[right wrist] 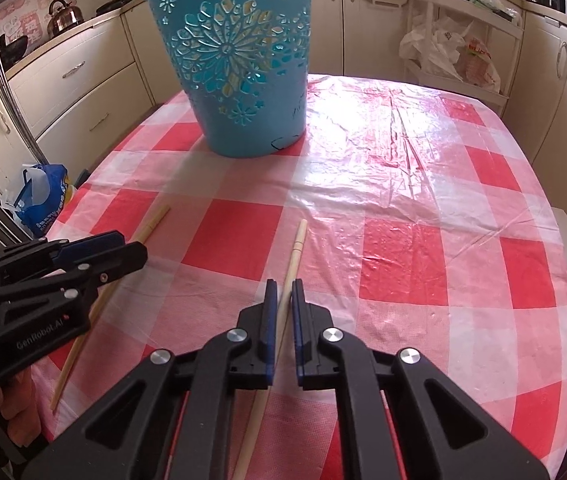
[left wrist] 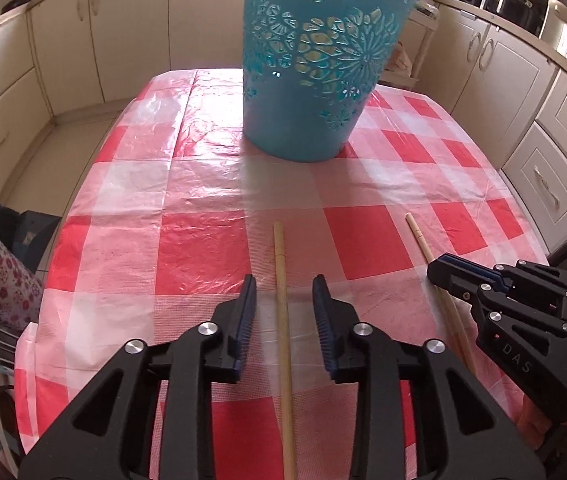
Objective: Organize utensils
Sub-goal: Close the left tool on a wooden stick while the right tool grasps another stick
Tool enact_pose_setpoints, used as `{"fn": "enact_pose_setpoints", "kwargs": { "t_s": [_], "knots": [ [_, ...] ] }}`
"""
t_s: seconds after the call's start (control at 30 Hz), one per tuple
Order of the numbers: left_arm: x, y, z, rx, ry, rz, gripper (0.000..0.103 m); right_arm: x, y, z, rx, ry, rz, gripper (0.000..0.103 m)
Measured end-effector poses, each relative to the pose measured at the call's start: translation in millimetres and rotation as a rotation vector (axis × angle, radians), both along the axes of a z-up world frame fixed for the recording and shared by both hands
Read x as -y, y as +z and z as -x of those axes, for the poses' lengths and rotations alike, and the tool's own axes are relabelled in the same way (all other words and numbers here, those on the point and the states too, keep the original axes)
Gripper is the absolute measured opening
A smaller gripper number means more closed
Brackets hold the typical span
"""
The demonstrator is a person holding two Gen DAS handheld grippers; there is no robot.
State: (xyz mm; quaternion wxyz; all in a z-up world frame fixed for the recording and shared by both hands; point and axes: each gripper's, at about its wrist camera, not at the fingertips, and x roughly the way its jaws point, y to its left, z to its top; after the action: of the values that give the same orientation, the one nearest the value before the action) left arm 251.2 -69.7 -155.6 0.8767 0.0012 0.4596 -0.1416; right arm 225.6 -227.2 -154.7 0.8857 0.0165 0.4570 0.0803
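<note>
Two pale wooden chopsticks lie on a red-and-white checked tablecloth [left wrist: 203,248]. My left gripper [left wrist: 285,308] is open and straddles one chopstick [left wrist: 280,260]; a gap shows on each side of the stick. The right wrist view shows this gripper [right wrist: 131,246] at the left, over the same chopstick [right wrist: 155,220]. My right gripper [right wrist: 283,292] is shut on the second chopstick [right wrist: 297,248], whose far end sticks out past the fingertips. The left wrist view shows it [left wrist: 439,266] at the right, over that stick [left wrist: 417,234]. A tall turquoise cut-out basket [left wrist: 303,112] [right wrist: 243,120] stands upright at the table's far side.
Cream kitchen cabinets [left wrist: 539,184] ring the table. A blue plastic bag [right wrist: 43,196] sits on the floor at the left. A white rack with plastic bags [right wrist: 455,52] stands behind the table, and a kettle [right wrist: 63,14] is on the counter.
</note>
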Motion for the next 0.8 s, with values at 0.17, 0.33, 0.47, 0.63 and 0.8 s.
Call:
{"fn": "enact_pose_setpoints", "kwargs": {
  "t_s": [0.17, 0.33, 0.47, 0.63, 0.8],
  "knots": [
    [8, -1, 2, 0.011, -0.007, -0.028, 0.035, -1, 0, 3, 0.002, 0.008, 0.021, 0.008],
    [8, -2, 4, 0.025, -0.014, -0.046, 0.035, -2, 0, 3, 0.013, 0.001, 0.024, 0.008],
    [9, -1, 5, 0.029, -0.016, -0.054, 0.035, 0, 0, 2, 0.006, 0.002, 0.017, 0.008],
    [11, -3, 6, 0.041, -0.019, -0.07, 0.036, -3, 1, -1, -0.014, 0.017, 0.034, 0.008],
    [15, -4, 9, 0.066, -0.025, -0.096, 0.018, -5, 0, 1, 0.003, 0.022, 0.048, 0.008]
  ]
}}
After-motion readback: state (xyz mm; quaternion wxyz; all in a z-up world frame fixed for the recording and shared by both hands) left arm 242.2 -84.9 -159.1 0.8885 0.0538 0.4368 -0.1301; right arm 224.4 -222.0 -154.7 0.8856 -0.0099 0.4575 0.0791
